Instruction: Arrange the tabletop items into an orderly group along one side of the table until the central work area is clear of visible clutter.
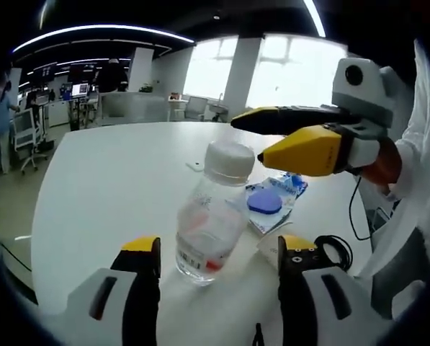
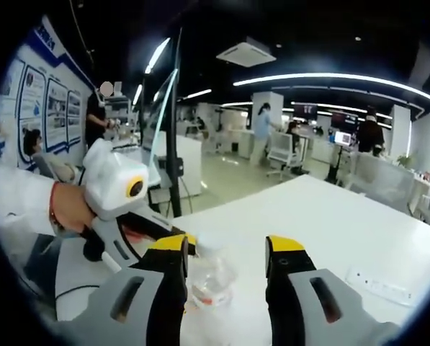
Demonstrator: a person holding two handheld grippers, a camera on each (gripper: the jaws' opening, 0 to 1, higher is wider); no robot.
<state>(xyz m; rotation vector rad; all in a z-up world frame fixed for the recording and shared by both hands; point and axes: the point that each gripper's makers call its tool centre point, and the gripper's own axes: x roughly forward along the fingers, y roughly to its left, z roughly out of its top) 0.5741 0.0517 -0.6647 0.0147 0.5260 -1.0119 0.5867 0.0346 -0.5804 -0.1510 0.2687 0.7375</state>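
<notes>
Desk (image 1: pixel 106 187): white, with a rounded far edge; the left and far stretches lie bare and give wide room to move, while the items crowd the right side.

Left tongs (image 1: pixel 218 270): jaws spread, one on either side of the bottle's base, neither clearly touching it.

Bottle (image 1: pixel 211 216): clear plastic, white screw cap, leaning to the right, a label with red marks and a barcode low on its wall. It stands near the desk's near edge, between the left tongs. In the right gripper view the bottle (image 2: pixel 213 277) lies low between the spread jaws of the right tongs (image 2: pixel 225 259).

Right tongs (image 1: pixel 261 140): yellow jaws parted, tips level with the cap and just right of it; contact cannot be told.

Blue-and-white packet (image 1: pixel 272 203): flat, just right of the bottle, possibly a wrapped mask.

Black cable (image 1: pixel 337 249): looped at the desk's right edge.

Socket strip (image 2: pixel 377 285): white, lying toward the desk's right side.
</notes>
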